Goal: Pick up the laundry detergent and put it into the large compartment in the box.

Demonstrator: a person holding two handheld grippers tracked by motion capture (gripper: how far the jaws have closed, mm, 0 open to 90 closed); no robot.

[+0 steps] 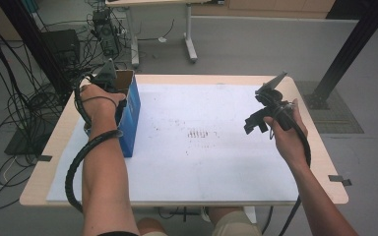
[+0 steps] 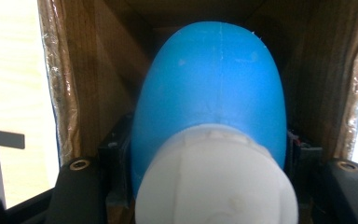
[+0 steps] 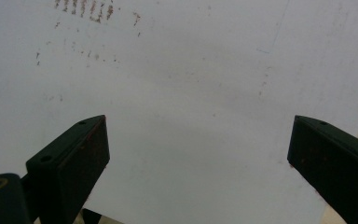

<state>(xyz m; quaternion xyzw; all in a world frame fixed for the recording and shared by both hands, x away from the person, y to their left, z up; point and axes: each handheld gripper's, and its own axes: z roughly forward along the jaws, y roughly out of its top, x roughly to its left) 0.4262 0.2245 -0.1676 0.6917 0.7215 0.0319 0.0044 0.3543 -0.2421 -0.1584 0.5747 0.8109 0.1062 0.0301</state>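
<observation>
At the table's left stands a box [image 1: 133,113] with blue outer sides and an open top. My left gripper [image 1: 112,84] reaches down into it. In the left gripper view the box's brown inner walls [image 2: 98,70] surround a rounded blue object with a white end [image 2: 209,107]. My left gripper [image 2: 212,186] is shut on it, one black jaw pressed against each side. My right gripper [image 1: 257,125] hovers over the right part of the white sheet [image 1: 202,147]. Its jaws stand wide open [image 3: 200,126] with nothing between them, above the bare sheet [image 3: 191,70].
The sheet covers most of the light wooden table [image 1: 54,142] and carries faint brown marks [image 1: 199,133] at its middle. On the floor, tangled cables and equipment [image 1: 103,29] lie behind and left of the table. Another table's legs [image 1: 191,44] stand beyond, and a black post [image 1: 344,54] rises at the right.
</observation>
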